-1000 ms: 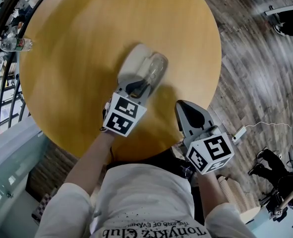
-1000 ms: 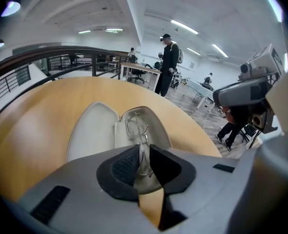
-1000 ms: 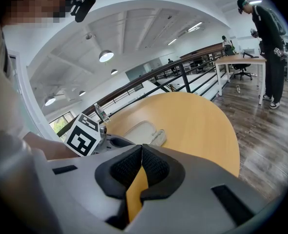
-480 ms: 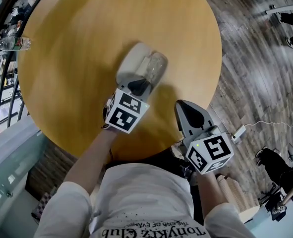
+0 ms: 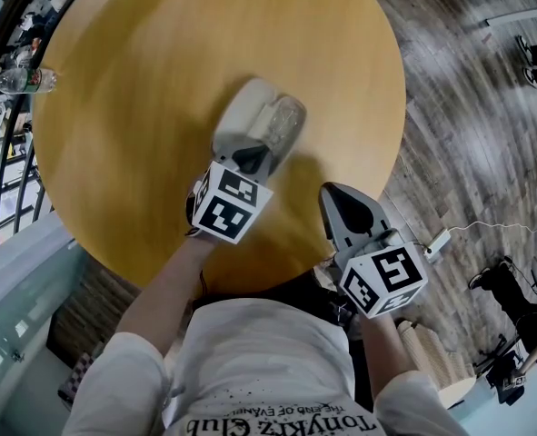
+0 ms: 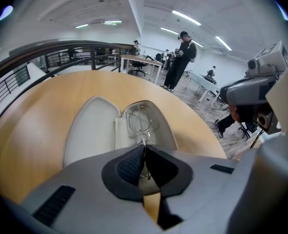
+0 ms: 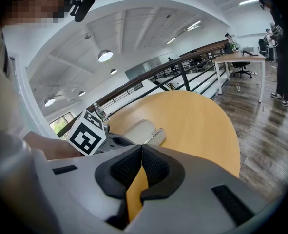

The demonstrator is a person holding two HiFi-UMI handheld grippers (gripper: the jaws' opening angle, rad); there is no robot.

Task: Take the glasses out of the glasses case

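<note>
Honestly, we see almost nothing different from a second ago. The left tongs (image 6: 144, 147) have only wobbled a hair at the near end of the glasses case (image 6: 92, 130), and the case sits on the same spot of the table (image 5: 159, 80). The right tongs (image 7: 141, 147) haven't budged either. They hang pressed together with nothing in them, out past the table edge on our side.

What matters is the left side. Its tongs are pinched fully together on a thin wire of the glasses (image 6: 140, 121), which lie in the right half of the open case with the lid flat beside it. So we'd say the grab is made but the lift hasn't started, since the frame looks to be resting in its tray.

Now the murky bits. From the head view the left tongs and their marker cube (image 5: 227, 209) cover the near end of the case, so the pinch point is hidden there and the glasses are just a pale glint. Even up close the wire is so fine that we can't tell if it's a temple arm or the bridge. The right gripper view shows the case only small and far off.
</note>
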